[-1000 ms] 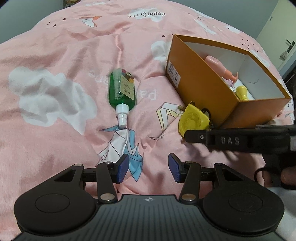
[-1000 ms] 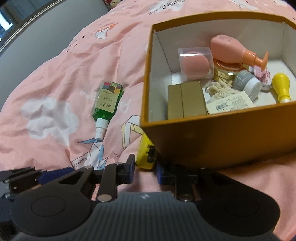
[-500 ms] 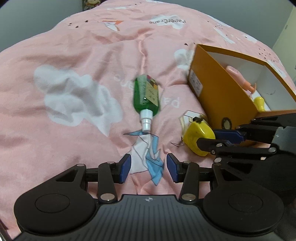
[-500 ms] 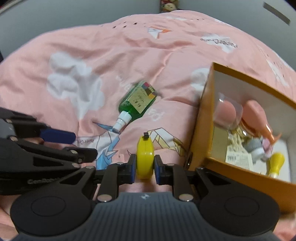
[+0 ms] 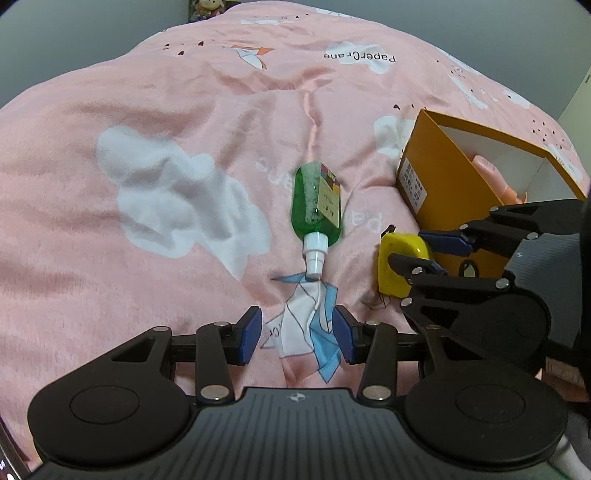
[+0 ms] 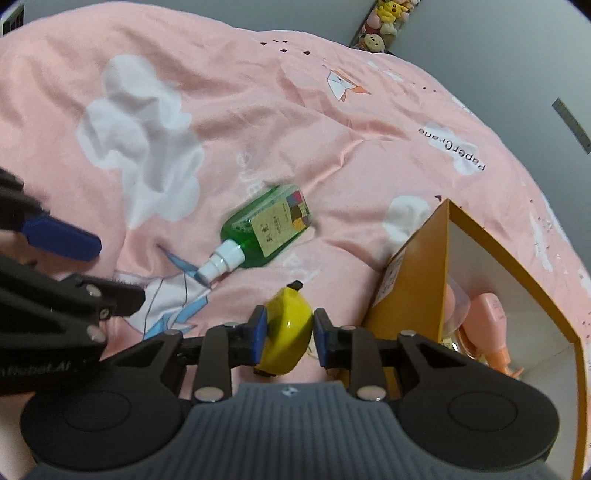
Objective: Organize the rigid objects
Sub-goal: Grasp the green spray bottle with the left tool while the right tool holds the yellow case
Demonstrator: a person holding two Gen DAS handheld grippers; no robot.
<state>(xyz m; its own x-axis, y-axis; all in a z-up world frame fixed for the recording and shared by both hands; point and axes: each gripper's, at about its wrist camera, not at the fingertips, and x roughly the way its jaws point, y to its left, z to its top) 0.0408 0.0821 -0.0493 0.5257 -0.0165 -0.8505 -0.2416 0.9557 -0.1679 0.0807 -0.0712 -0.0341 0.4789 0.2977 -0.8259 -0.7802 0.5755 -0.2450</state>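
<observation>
My right gripper (image 6: 288,332) is shut on a yellow tape measure (image 6: 286,326), held just above the pink bedspread beside the orange box (image 6: 410,280); the tape measure also shows in the left wrist view (image 5: 400,264) between the right gripper's fingers. A green spray bottle (image 5: 317,206) lies flat on the bedspread, white nozzle toward me; it also shows in the right wrist view (image 6: 266,229). My left gripper (image 5: 297,334) is open and empty, low over the bedspread, just short of the nozzle.
The orange box (image 5: 417,177) stands open at the right and holds a pink pump bottle (image 6: 491,321) and other small items. The pink bedspread (image 5: 147,147) is soft and creased. Plush toys (image 6: 384,18) sit at the far edge.
My right gripper has turned left with the tape measure, and the box has slid to the right of its view. My left gripper has moved closer to the green bottle.
</observation>
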